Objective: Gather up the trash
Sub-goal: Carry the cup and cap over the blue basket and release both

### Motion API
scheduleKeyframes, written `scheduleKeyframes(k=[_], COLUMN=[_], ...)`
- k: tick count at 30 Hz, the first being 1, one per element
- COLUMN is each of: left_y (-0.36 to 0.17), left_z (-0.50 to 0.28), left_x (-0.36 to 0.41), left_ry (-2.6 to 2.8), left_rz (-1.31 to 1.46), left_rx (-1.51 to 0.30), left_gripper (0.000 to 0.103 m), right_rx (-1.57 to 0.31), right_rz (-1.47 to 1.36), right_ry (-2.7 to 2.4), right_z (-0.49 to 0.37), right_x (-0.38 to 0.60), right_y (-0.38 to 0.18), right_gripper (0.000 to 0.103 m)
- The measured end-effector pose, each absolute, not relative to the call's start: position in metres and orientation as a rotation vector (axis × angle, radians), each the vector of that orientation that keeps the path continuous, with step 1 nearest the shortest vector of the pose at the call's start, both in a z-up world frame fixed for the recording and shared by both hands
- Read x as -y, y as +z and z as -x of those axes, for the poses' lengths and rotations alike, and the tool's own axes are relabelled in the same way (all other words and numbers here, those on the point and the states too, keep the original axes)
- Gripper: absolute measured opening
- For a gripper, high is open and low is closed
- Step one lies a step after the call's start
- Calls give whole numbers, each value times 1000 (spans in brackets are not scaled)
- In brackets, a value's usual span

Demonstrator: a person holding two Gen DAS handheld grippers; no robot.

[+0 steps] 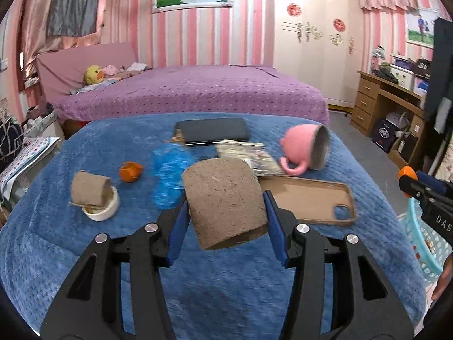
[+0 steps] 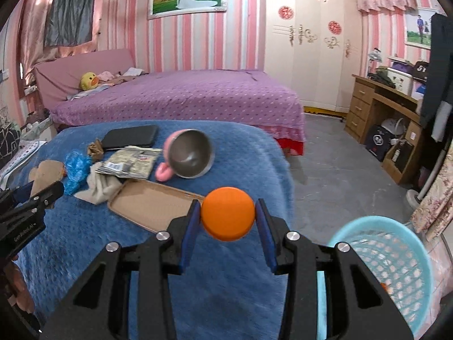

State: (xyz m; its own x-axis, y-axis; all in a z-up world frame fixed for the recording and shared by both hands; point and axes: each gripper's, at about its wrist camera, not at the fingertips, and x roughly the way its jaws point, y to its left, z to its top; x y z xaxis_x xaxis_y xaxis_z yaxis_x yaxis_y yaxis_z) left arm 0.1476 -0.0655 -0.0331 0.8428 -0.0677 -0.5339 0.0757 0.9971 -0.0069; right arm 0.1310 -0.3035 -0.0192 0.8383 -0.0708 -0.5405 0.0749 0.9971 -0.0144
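The left gripper [image 1: 226, 206] clamps a brown cardboard tube [image 1: 225, 202] above the blue blanket [image 1: 70, 255], and the right gripper [image 2: 228, 215] pinches an orange cap [image 2: 228, 213]. Both should be carried over the light blue basket [image 2: 396, 255] (beside the blanket) before the jaws part. The left gripper's body reads "GenRobot.AI".

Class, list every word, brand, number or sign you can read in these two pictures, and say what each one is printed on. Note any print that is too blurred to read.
"DAS": white letters, cut off by the picture's edge, on the black body of the right gripper.
"GenRobot.AI": small white print, only roughly legible, on the body of the left gripper.
Printed packet on the blue blanket: print and barcode too blurred to read.
Red round signs on the wardrobe: unreadable.
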Motion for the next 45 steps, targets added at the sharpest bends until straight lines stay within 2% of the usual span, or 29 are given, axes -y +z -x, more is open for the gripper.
scheduleKeyframes(k=[14, 31, 37, 45], left_y=[-47, -31, -17, -25], left_z=[-140, -136, -127, -116], left_x=[117, 157, 201, 286], left_ry=[-145, -186, -267, -406], left_rz=[-37, -35, -28, -97], left_rx=[-590, -550, -520, -539], left_gripper=[49, 49, 49, 49], right_rx=[-594, -602, -610, -620], right_rz=[-54, -84, -77, -101], right_ry=[-228, -292, -329, -380], right_z=[-92, -71, -62, -45], right_x=[413, 474, 493, 529], right_y=[-27, -38, -43, -51], right_gripper=[40, 40, 40, 40])
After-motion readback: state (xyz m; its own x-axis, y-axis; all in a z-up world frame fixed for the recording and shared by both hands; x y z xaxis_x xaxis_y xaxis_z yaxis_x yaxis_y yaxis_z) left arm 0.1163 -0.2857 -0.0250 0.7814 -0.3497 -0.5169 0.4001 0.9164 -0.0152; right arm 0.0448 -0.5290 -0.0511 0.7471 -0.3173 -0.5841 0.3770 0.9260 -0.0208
